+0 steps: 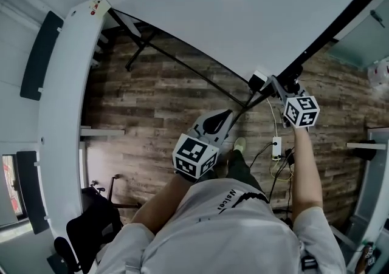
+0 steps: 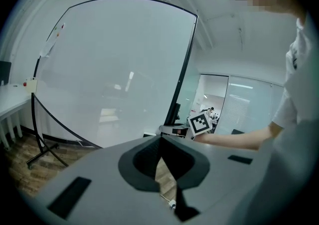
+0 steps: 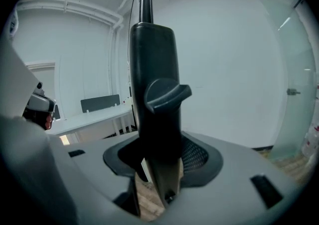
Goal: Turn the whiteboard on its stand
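**Whiteboard** (image 1: 243, 17) – large white panel in a black frame, tilted on its stand. In the head view it fills the upper part from 10 to 2 o'clock. In the left gripper view it takes up the left and centre (image 2: 114, 69), and in the right gripper view it fills the right half (image 3: 234, 69).

**Stand** (image 1: 182, 67) – black tube frame. Its floor bars show under the board at 11 o'clock in the head view. An upright post (image 3: 152, 69) carries a black knob (image 3: 167, 94).

**Right gripper** (image 1: 278, 86) – at 2 o'clock in the head view, arm stretched out to the board's lower edge. Its own view shows the jaws (image 3: 162, 146) closed wide around the post, one pad pressed to each side, the knob just above them.

**Left gripper** (image 1: 227, 115) – near the centre of the head view, held well apart from the board. The jaw tips (image 2: 159, 140) meet, with nothing between them and only floor showing through the gap below.

**Floor** (image 1: 158, 109) – wood-look planks.

**Power strip** (image 1: 276, 145) – white, lying on the floor at 4 o'clock, with cables trailing from it.

**Chair** (image 1: 91, 224) – black, at 8 o'clock.
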Demonstrator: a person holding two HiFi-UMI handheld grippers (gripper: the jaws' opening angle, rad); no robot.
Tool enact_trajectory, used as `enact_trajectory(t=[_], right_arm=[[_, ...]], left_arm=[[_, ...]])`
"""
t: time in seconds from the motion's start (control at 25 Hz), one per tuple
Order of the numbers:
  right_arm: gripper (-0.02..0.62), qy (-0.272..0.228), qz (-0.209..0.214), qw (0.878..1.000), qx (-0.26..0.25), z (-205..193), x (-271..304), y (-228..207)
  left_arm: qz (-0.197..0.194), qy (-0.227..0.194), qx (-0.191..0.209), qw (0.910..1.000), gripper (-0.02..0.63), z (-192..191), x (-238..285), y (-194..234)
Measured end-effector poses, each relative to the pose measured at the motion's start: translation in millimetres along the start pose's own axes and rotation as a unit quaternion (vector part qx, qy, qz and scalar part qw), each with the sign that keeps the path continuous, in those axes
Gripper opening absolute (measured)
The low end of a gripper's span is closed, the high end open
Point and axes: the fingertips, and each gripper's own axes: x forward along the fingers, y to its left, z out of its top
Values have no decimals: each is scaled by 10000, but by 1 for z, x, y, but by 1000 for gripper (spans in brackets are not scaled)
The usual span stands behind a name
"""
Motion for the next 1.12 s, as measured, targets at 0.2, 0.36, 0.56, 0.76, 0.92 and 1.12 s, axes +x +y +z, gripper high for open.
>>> enact_trajectory(t=[0.2,0.36,0.56,0.76,0.92,1.12], right_arm=[[187,-17,179,9998,-42,-9,-3,38],[187,8,137,9999,-81,-12,-7,70],[187,134,-104,9999,-3,-17,-9,97],[187,307,-74,9995,1,-26,-7,134],[187,358,-5,9994,-12,-32,-10,164],[189,385,104,9992,-63,-36,-10,208]], left_arm=[[-125,-19,100,9999,11,-3,-19,-6],[-216,-12,121,9997,11,-9,-34,-11],[-311,51,-2,9995,11,-23,-46,-17],[-265,36,4,9996,11,-30,-54,-34],[13,-43,15,10000,11,-30,-62,-43],[479,-51,-16,9988,11,-36,-75,-53]])
